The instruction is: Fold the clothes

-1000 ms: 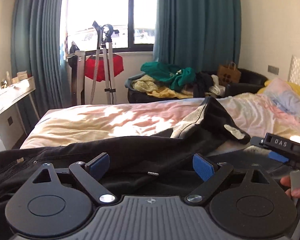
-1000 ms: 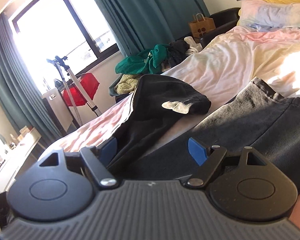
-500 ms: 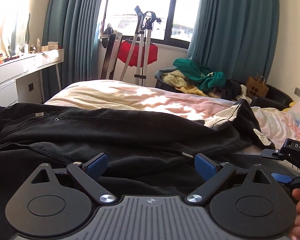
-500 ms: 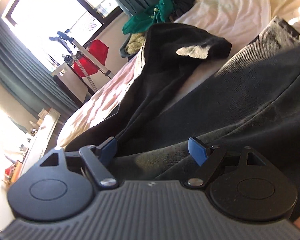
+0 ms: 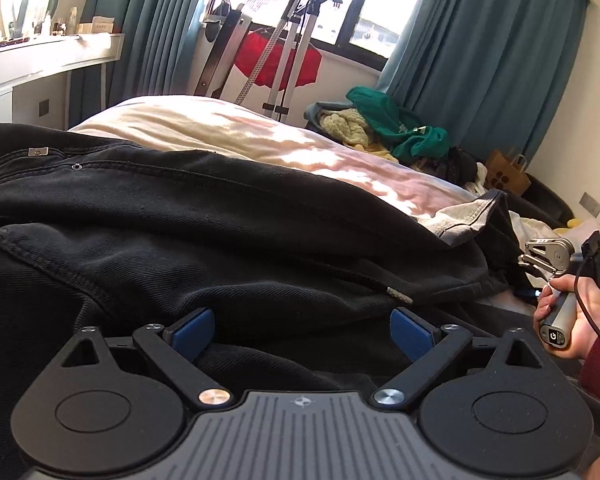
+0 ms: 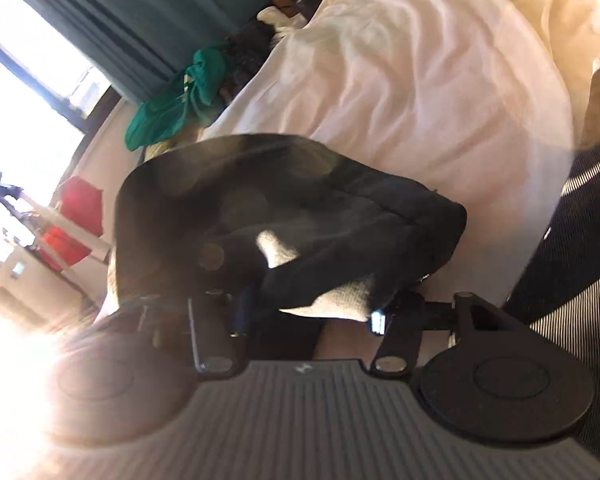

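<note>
Trousers: black trousers [image 5: 188,232] sprawl crumpled across the bed [image 5: 204,128], seams, 1 rivet and a pale inside-out lining showing.
Left gripper: left gripper [image 5: 302,330] hangs low over the dark cloth, jaws spread wide, nothing pinched.
Right gripper: right gripper [image 6: 308,312] has just been closing; through glare, it seems to pinch 1 turned-out trouser end.
Hand: hand [image 5: 572,316] grips its handle.

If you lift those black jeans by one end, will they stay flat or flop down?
They would probably flop. The black jeans already lie in soft folds and humps on the bed, so the cloth looks limp. The thick seams and the rivet suggest sturdy denim, likely rather heavy, so the free end would probably hang and drag.
</note>
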`<act>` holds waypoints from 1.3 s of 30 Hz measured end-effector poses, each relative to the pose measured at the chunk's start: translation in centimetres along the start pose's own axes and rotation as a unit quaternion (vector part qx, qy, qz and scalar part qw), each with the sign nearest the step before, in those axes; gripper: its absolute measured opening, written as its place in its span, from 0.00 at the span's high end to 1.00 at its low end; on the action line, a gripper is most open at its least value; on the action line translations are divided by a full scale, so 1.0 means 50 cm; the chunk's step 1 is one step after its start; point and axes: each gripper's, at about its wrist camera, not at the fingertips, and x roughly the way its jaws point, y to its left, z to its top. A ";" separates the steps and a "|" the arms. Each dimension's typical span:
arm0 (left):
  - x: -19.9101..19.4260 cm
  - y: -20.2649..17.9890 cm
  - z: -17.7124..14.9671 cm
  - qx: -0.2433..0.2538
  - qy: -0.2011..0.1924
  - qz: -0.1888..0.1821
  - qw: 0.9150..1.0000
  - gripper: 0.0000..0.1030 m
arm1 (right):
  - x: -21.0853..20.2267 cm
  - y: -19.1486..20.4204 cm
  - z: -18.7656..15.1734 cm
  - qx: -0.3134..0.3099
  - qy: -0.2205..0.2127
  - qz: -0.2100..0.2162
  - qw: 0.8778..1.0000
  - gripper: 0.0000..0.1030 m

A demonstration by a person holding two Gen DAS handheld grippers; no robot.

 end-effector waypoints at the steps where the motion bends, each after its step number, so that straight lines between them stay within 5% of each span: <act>1: 0.004 0.002 0.001 0.000 -0.001 -0.001 1.000 0.07 | 0.008 0.002 0.012 0.000 -0.005 -0.013 1.000 0.82; 8: -0.006 0.007 0.007 -0.010 -0.019 -0.038 0.999 0.07 | -0.081 0.045 0.101 -0.060 -0.107 0.009 0.992 0.88; 13: -0.031 0.001 0.003 -0.009 -0.028 -0.044 0.999 0.07 | -0.153 -0.017 0.136 -0.065 -0.139 0.019 0.988 0.89; 22: -0.036 -0.023 -0.013 0.013 -0.008 -0.025 1.000 0.07 | -0.131 -0.223 0.065 -0.005 -0.083 -0.033 0.996 0.89; 29: -0.031 -0.037 -0.011 0.020 -0.008 -0.017 1.000 0.07 | -0.176 -0.184 0.065 -0.035 -0.064 -0.059 0.996 0.80; 34: -0.041 -0.036 -0.001 0.016 -0.015 -0.020 1.000 0.07 | -0.298 -0.155 0.020 -0.068 -0.074 -0.077 0.992 0.75; 39: -0.072 -0.045 -0.005 0.016 -0.020 -0.031 0.999 0.07 | -0.438 -0.123 -0.075 -0.113 -0.087 -0.041 0.989 0.69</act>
